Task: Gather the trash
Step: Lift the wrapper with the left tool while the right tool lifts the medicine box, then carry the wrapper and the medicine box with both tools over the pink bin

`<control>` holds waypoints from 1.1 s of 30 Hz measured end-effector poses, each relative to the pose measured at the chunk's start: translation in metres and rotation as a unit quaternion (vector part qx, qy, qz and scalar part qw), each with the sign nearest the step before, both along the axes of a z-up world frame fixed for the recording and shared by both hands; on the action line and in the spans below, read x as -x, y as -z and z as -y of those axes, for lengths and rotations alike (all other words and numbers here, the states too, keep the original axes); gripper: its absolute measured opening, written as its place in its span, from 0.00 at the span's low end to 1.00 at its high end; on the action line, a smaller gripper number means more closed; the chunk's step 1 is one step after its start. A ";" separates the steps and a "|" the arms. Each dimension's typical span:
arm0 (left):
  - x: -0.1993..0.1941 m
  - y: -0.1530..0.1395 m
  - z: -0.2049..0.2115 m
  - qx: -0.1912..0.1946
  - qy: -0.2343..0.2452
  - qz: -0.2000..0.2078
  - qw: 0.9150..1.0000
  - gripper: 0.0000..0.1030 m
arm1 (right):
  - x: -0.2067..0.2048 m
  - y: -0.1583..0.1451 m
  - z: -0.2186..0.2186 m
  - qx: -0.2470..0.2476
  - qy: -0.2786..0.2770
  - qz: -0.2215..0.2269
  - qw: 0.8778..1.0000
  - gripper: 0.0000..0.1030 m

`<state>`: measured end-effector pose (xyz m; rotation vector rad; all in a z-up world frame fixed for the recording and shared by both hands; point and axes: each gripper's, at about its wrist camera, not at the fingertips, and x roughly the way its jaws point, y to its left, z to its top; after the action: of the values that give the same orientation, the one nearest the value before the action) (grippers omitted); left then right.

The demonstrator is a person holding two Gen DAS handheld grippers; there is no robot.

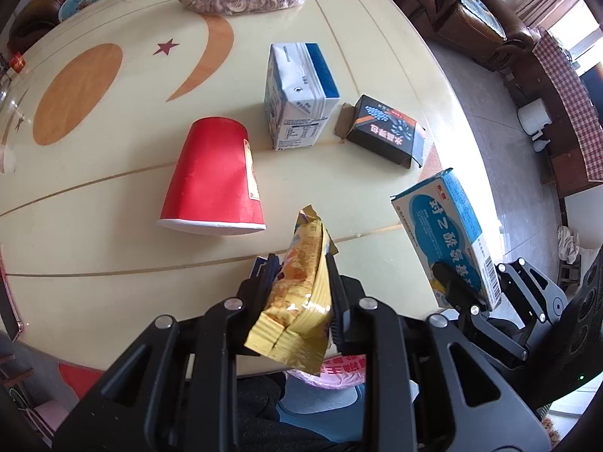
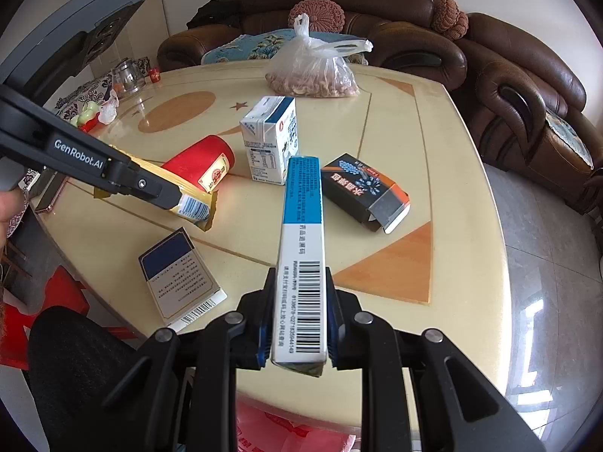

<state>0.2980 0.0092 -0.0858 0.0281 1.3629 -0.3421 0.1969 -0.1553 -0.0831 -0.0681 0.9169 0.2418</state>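
Note:
My left gripper [image 1: 299, 263] is shut on a crinkled yellow snack wrapper [image 1: 301, 301], held just above the cream table [image 1: 113, 245] near its front edge. My right gripper [image 2: 299, 278] is shut on a long blue-and-white medicine box [image 2: 301, 218], lifted off the table. In the left wrist view that medicine box [image 1: 444, 226] hangs at the right with the right gripper [image 1: 475, 275] under it. The right wrist view shows the left gripper [image 2: 169, 197] at the left, with the wrapper [image 2: 194, 207] poking out. Below the table edge lies a pink plastic bag [image 2: 286, 433].
On the table lie a tipped red paper cup [image 1: 215, 184], an upright milk carton [image 1: 297, 94], a black box [image 1: 388, 132], a navy-and-white box [image 2: 181, 275] at the near edge and a bag of nuts [image 2: 312, 71] at the back. A brown sofa [image 2: 508, 94] stands behind.

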 end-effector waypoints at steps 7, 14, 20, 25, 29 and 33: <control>0.032 -0.031 0.001 0.003 0.011 0.036 0.999 0.24 | 0.024 -0.023 0.002 0.008 0.005 0.018 1.000 0.22; 0.074 -0.050 0.000 -0.004 0.022 0.069 0.997 0.24 | 0.054 -0.042 0.005 0.007 0.012 0.032 0.999 0.22; 0.106 -0.059 0.003 -0.006 0.034 0.085 0.996 0.24 | 0.081 -0.054 0.008 0.003 0.022 0.042 0.999 0.22; 0.131 -0.064 0.008 -0.005 0.049 0.095 0.994 0.24 | 0.104 -0.060 0.009 0.003 0.028 0.048 0.998 0.22; 0.151 -0.064 0.013 -0.003 0.060 0.101 0.993 0.24 | 0.120 -0.063 0.010 0.004 0.032 0.051 0.998 0.22; 0.168 -0.059 0.017 -0.003 0.068 0.100 0.993 0.24 | 0.135 -0.061 0.010 0.004 0.035 0.048 0.998 0.22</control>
<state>0.1304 -0.0079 -0.0266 0.1572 1.1658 -0.4385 0.0618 -0.1658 -0.0223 -0.0556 0.8237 0.1686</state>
